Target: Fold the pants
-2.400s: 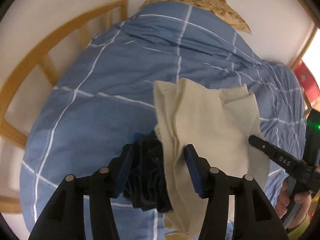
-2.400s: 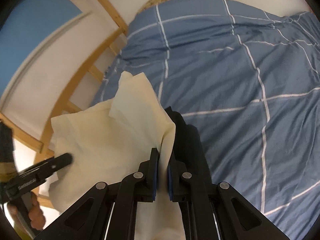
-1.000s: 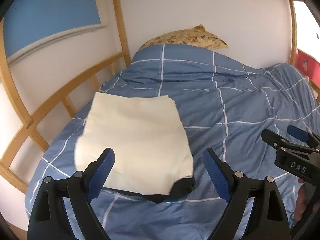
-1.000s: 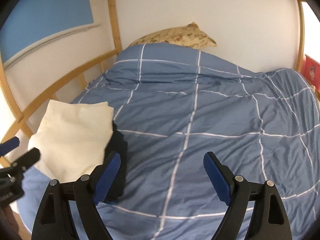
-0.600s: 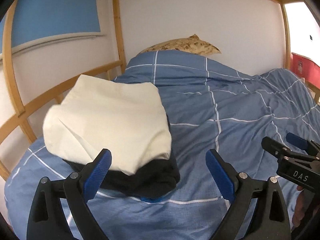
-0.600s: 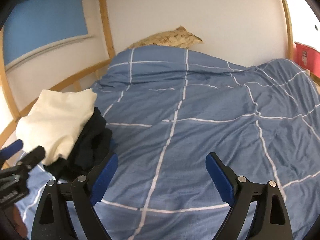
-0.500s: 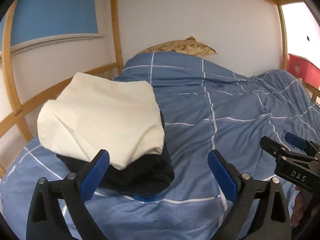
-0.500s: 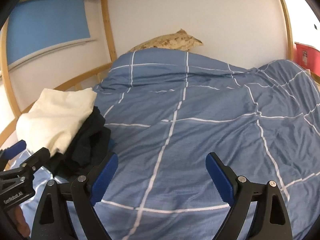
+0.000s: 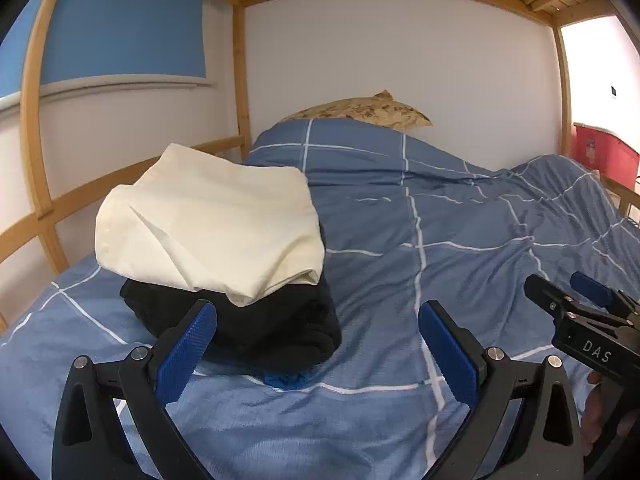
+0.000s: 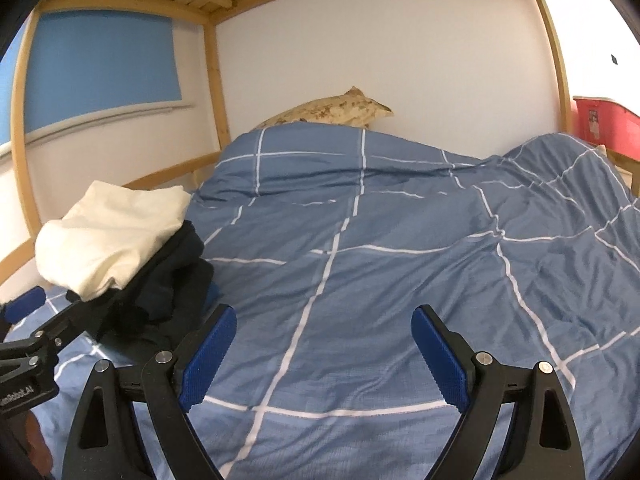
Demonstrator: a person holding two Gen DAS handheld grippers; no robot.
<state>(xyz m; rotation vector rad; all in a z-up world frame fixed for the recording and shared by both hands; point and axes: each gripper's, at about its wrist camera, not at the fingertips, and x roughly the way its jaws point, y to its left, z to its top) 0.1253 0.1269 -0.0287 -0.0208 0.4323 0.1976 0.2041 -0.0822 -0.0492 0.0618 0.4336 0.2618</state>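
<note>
Blue checked bedding [image 9: 460, 208] covers a wooden bunk bed. Nearest, the left gripper [image 9: 316, 340] has just spread its jaws wide, nothing between them; the right gripper [image 10: 324, 350] also gapes wide over bare duvet. Beyond, folded cream pants [image 9: 208, 228] lie atop dark garments [image 9: 256, 324]. Farthest, a patterned pillow [image 9: 360, 110] meets the wall.
</note>
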